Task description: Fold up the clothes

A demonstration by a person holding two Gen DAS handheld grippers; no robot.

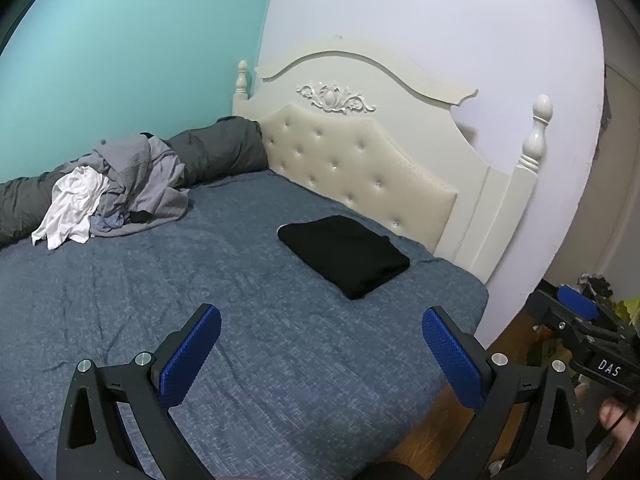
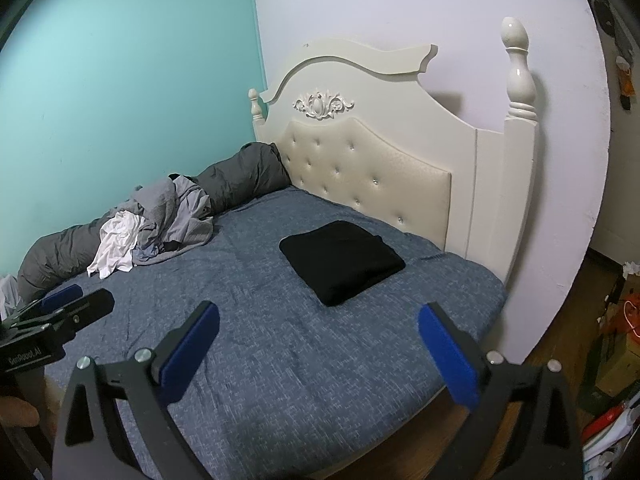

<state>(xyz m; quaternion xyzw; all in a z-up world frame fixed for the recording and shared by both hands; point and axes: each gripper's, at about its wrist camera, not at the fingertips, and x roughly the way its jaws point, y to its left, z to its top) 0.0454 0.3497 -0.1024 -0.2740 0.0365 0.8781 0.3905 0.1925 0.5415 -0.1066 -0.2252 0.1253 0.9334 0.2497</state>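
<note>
A folded black garment (image 1: 344,256) (image 2: 342,262) lies flat on the blue bed cover (image 1: 140,304) near the headboard. At the far left a heap of unfolded clothes (image 1: 128,184) (image 2: 168,220), grey, lilac and white, rests against the wall side. My left gripper (image 1: 322,314) hovers open over the near part of the bed, short of the black garment, with nothing between its blue pads. My right gripper (image 2: 318,310) stands open beside it, also with nothing in it, a little short of the same garment.
A cream tufted headboard (image 1: 360,168) with tall posts closes the far end. A rolled dark grey duvet (image 1: 216,152) runs along the teal wall behind the heap. The bed's right edge drops to a wooden floor with boxes and clutter (image 2: 616,352).
</note>
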